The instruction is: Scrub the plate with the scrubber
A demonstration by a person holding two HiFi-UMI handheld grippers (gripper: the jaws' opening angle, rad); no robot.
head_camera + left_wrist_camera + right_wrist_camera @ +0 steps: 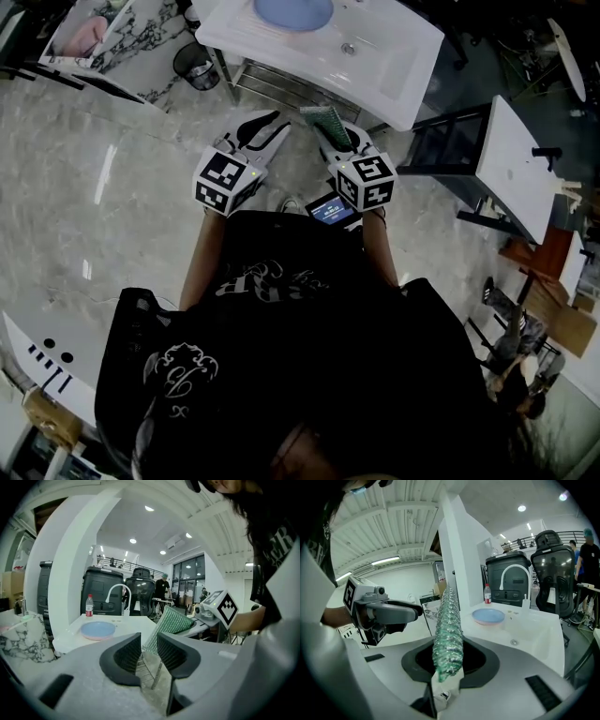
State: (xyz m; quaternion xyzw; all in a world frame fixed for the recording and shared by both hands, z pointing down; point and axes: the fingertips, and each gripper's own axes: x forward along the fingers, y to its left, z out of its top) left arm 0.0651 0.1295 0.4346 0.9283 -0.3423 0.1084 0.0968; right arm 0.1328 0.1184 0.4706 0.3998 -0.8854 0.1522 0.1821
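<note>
Right gripper view shows the right gripper (447, 667) pinching the floppy green sparkly scrubber (447, 630), the left gripper (148, 651) is open with nothing in it, and the round blue plate (488, 616) sits well apart on the white sink top (534, 630), where scrubbing could push it sliding.

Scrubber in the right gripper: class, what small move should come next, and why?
Probably reach the right gripper forward to bring the scrubber toward the plate. The scrubber is already clamped in its jaws, while the plate lies untouched on the counter ahead. The left gripper is open and empty, free to steady the plate.
</note>
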